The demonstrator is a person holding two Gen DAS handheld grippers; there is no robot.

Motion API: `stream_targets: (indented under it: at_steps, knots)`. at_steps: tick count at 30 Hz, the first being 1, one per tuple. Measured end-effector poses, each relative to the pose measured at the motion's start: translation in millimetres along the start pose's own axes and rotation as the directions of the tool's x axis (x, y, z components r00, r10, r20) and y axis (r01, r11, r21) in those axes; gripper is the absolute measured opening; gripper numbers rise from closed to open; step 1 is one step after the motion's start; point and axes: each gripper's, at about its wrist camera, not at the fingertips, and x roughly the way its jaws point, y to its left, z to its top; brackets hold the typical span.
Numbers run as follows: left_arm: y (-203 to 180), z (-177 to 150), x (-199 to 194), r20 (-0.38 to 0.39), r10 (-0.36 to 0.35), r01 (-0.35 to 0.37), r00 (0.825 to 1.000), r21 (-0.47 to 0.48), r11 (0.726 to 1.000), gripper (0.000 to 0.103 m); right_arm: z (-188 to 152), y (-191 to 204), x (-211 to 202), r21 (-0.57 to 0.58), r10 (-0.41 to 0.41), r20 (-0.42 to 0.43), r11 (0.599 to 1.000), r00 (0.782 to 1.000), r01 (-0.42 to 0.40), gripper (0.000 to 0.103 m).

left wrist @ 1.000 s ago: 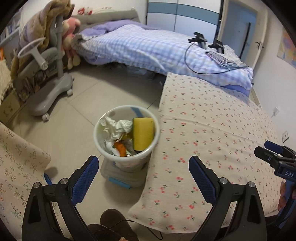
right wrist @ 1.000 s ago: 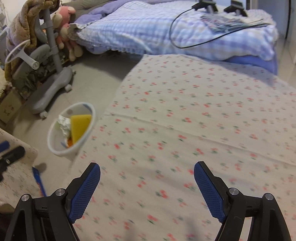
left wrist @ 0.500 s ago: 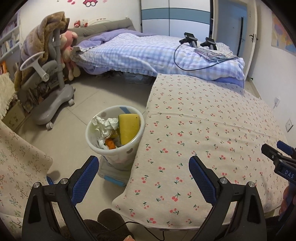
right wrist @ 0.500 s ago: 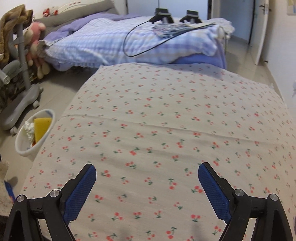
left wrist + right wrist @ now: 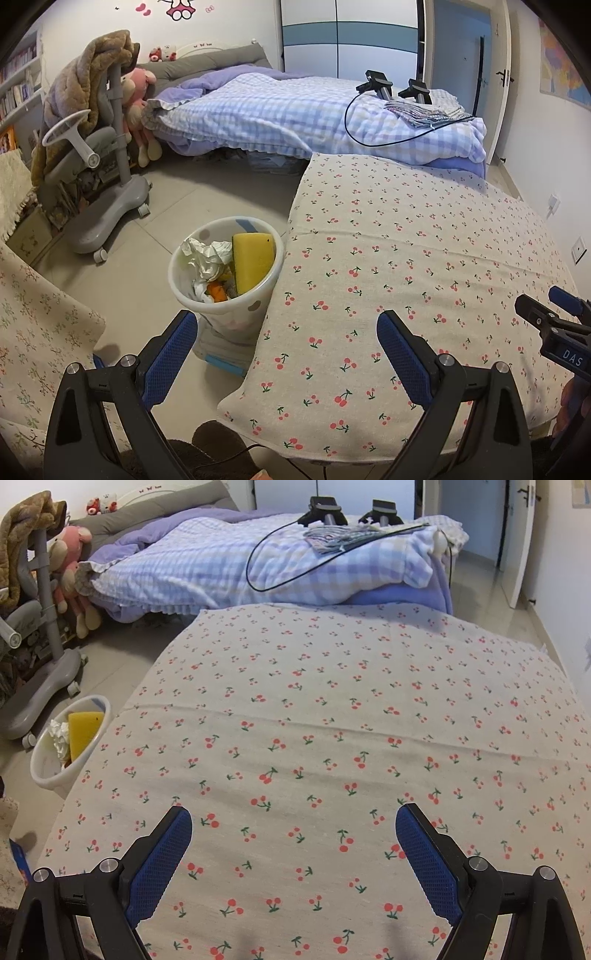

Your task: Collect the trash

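Beside the cherry-print table [image 5: 406, 258], bin [image 5: 225, 306] base hidden, left tongs [image 5: 286, 354] and right tongs [image 5: 293, 849] wide, empty.

Cherry-print table [image 5: 332, 709] bare (trash bin [image 5: 225, 280] on floor [image 5: 140, 280]).

Left gripper [image 5: 286, 341], right gripper [image 5: 293, 832]: agape, empty.

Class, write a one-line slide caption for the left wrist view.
Open left gripper above a full white bin beside the cherry-print table.
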Motion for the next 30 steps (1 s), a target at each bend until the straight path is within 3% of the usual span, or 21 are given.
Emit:
stream_targets:
  at_steps: [30]
  knots:
    - [0.9,0.4,-1.8,0.006,-0.014,0.014,1.000,-0.012,1.000,0.099,1.7,4.3,4.4,-0.011,0.000,0.000,1.000,1.000,0.000,0.093]
